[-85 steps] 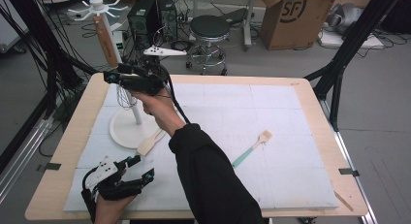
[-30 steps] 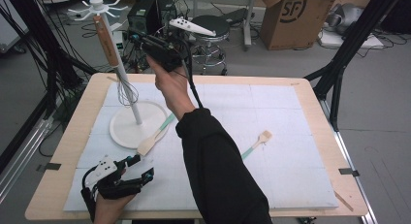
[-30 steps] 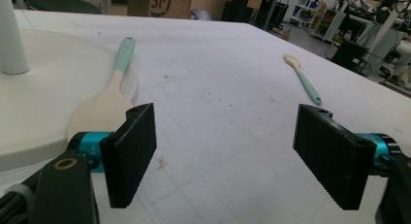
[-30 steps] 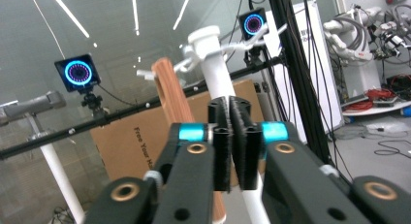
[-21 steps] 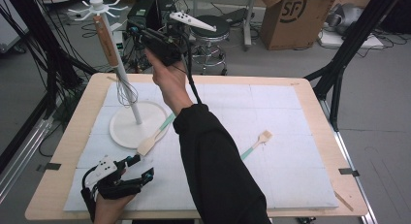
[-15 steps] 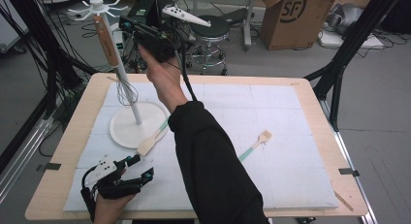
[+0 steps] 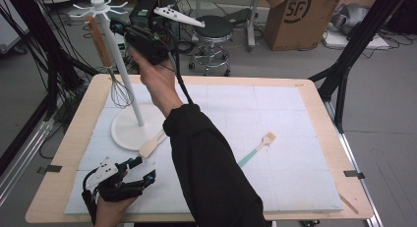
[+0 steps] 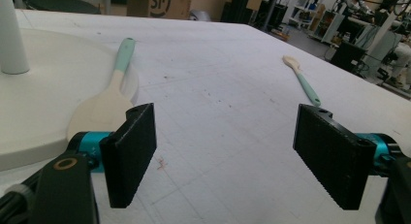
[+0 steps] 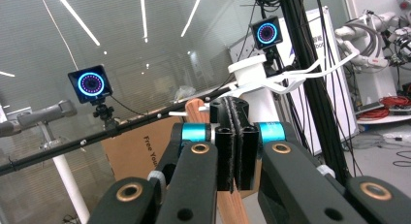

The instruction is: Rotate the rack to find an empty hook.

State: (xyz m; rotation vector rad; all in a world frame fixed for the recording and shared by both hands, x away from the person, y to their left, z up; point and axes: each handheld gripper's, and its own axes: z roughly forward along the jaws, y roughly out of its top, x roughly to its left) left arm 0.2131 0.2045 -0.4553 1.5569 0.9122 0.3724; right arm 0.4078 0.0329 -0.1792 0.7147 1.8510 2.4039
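A white hook stand [image 7: 129, 92] rises from a round base at the table's left. From its top a whisk [image 7: 101, 40] with a wooden handle hangs aslant. My right gripper [image 7: 118, 28] is held high beside that handle, just under the hooks. In the right gripper view its pads [image 9: 236, 105] are pressed flat together, with the wooden handle [image 9: 196, 110] close behind them and the stand top [image 9: 252, 71] beyond. I see nothing between the jaws. My left gripper [image 7: 141, 170] rests open at the front left [image 8: 225, 151], with a teal-handled spatula [image 8: 104, 103] just ahead.
That spatula [image 7: 152, 143] lies with its blade against the stand's base [image 8: 34, 112]. A second teal-handled spatula [image 7: 258, 148] lies right of centre on the white mat [image 8: 303, 78]. A stool and cardboard boxes stand behind the table.
My right gripper has drifted left and slightly up, closer to the stand's top and the whisk handle. The left gripper has stayed put.
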